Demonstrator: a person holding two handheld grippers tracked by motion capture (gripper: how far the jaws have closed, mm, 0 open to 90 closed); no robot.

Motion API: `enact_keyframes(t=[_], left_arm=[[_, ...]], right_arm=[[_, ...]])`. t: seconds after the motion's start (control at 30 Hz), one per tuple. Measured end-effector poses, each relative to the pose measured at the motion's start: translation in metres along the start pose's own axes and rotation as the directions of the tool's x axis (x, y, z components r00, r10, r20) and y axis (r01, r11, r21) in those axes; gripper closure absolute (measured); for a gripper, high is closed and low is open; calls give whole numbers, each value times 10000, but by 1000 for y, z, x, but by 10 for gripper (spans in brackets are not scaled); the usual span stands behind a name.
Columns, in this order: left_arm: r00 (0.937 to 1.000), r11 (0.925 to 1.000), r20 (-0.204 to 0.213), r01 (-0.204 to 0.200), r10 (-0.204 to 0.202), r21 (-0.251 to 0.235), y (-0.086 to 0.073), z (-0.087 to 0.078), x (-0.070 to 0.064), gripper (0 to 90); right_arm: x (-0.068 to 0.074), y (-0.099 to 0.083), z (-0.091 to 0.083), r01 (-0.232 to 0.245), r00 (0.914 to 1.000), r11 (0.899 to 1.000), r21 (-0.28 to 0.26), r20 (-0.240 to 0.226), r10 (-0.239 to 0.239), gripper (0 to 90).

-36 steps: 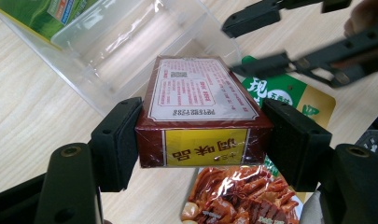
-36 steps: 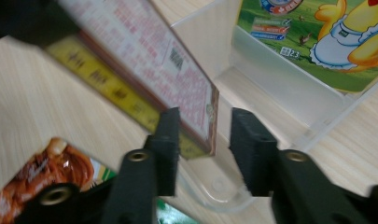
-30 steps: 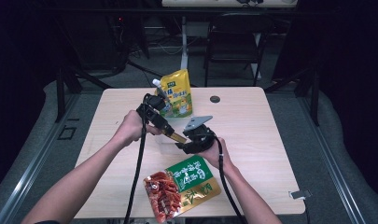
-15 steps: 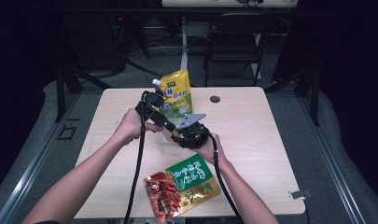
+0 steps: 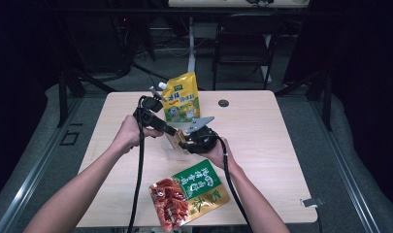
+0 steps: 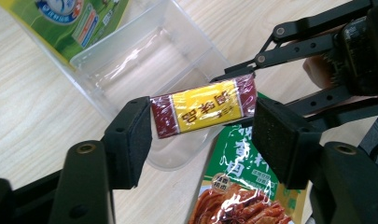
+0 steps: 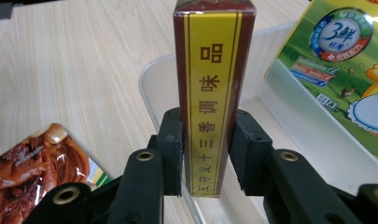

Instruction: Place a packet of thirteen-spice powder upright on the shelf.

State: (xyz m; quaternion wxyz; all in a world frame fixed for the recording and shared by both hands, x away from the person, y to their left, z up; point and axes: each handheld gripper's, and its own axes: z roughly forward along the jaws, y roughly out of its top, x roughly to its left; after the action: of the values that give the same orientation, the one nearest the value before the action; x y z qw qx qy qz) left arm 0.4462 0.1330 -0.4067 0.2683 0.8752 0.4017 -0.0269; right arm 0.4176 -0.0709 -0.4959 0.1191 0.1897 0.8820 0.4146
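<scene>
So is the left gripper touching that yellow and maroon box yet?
Apart. The left gripper view shows the left gripper open, its pads flanking the box with gaps; the right gripper holds it.

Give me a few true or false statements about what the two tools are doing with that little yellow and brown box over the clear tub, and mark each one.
1. The right tool grips the yellow and brown box. True.
2. The left tool is clamped on the box. False: its pads stand at either end, with a gap showing on the right.
3. The clear tub lies under the box. True.
4. The yellow pouch lies flat at the near edge. False: it stands at the far side; the red and green snack bag lies near.
</scene>
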Motion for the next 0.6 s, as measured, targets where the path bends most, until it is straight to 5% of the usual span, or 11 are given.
enact_keyframes(t=[0.17, 0.37, 0.6], left_arm=[[9997, 9997, 118, 189, -190, 149, -6, 7, 7, 443], [9989, 9987, 231, 407, -414, 314, -11, 15, 12, 493], [9985, 9980, 332, 421, -437, 468, -13, 25, 12, 499]], right_arm=[[-4, -3, 7, -202, 9990, 9996, -175, -413, 194, 663], [-9, -2, 11, -715, 9973, 9970, -293, -166, 711, 629], [-10, 1, 12, -666, 9977, 9977, 114, -147, 667, 650]])
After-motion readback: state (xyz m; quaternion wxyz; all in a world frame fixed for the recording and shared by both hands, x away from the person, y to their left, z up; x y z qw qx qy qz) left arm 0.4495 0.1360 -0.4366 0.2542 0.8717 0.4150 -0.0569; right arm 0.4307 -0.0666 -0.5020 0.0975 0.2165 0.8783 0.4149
